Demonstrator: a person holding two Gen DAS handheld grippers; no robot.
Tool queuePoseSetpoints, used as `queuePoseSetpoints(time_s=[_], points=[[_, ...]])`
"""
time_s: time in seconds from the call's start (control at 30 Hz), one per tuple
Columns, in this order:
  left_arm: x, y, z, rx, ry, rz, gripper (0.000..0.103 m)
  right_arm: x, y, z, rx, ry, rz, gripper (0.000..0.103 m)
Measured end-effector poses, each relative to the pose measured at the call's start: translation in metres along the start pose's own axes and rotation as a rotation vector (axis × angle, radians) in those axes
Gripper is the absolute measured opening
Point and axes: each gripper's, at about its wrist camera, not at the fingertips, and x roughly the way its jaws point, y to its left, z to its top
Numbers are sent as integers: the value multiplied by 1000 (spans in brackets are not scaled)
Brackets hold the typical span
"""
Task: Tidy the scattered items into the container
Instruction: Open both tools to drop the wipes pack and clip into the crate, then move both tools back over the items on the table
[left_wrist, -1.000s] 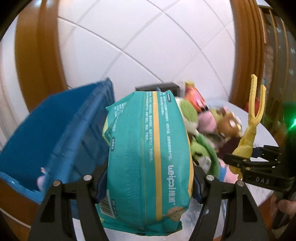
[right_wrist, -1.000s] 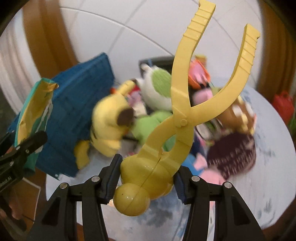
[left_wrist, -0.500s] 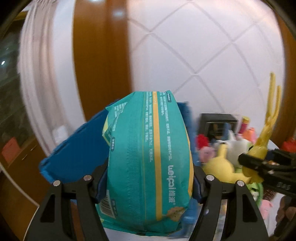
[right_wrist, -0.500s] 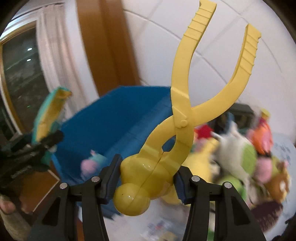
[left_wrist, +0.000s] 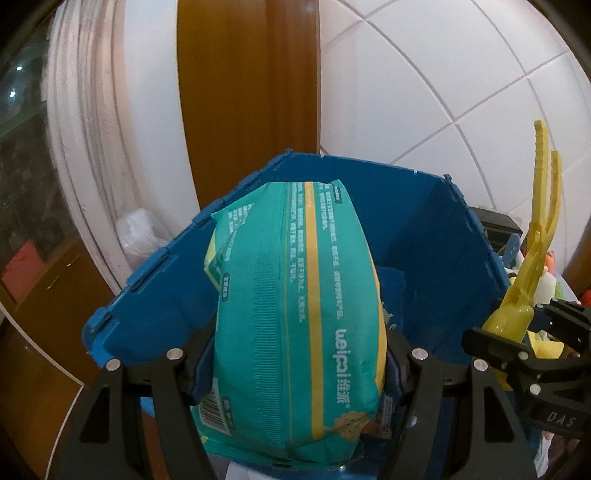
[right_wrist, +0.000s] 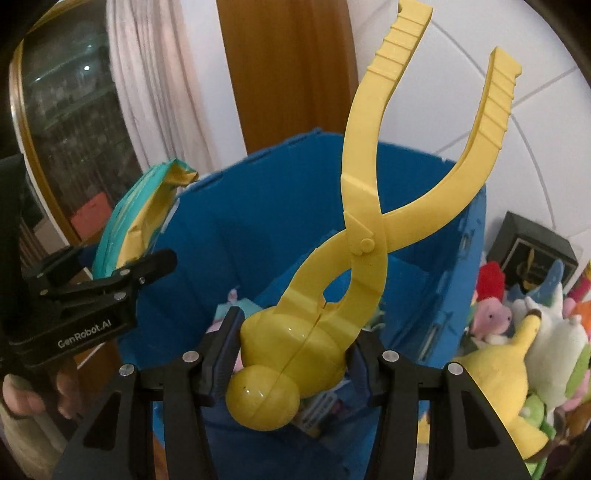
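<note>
My left gripper (left_wrist: 295, 365) is shut on a teal pack of wipes (left_wrist: 295, 314) with a yellow stripe, held upright over the open blue crate (left_wrist: 417, 229). My right gripper (right_wrist: 291, 362) is shut on the round head of a yellow snowball-maker tongs (right_wrist: 354, 251), its two handles pointing up, above the blue crate (right_wrist: 266, 221). In the right wrist view the left gripper (right_wrist: 92, 291) and the teal pack (right_wrist: 147, 214) stand at the crate's left rim. In the left wrist view the right gripper (left_wrist: 517, 354) with the tongs (left_wrist: 535, 251) is at the right.
Several small items lie at the crate's bottom (right_wrist: 232, 299). Plush toys (right_wrist: 524, 339) are piled to the right of the crate, with a dark box (right_wrist: 532, 254) behind them. A white tiled wall, a wooden frame (left_wrist: 243, 92) and a curtain (right_wrist: 147, 85) stand behind.
Both grippers swung left from the plush pile to over the blue crate, each carrying its item. The crate now fills the middle of both views, and the plush toys have slid to the right.
</note>
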Motion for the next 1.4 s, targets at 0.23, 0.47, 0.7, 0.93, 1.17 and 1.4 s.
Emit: queuePoseSetpoints(time_s=[0.23, 0.47, 0.7, 0.93, 1.17, 1.4], points=[[24, -5, -4, 20, 32, -38, 72, 14, -7, -8, 29, 47, -34, 52], [35, -8, -3, 18, 74, -43, 83, 12, -12, -10, 39, 48, -80, 79], [36, -8, -8, 14, 95, -39, 83, 6, -6, -9, 20, 36, -101, 96], [23, -12, -13, 12, 80, -45, 83, -3, 0, -15, 8, 23, -103, 102], [2, -29, -18, 28, 55, -57, 83, -35, -7, -30, 37, -33, -109, 102], [-38, -79, -30, 81, 5, -100, 83, -85, -43, -67, 105, -92, -153, 103]])
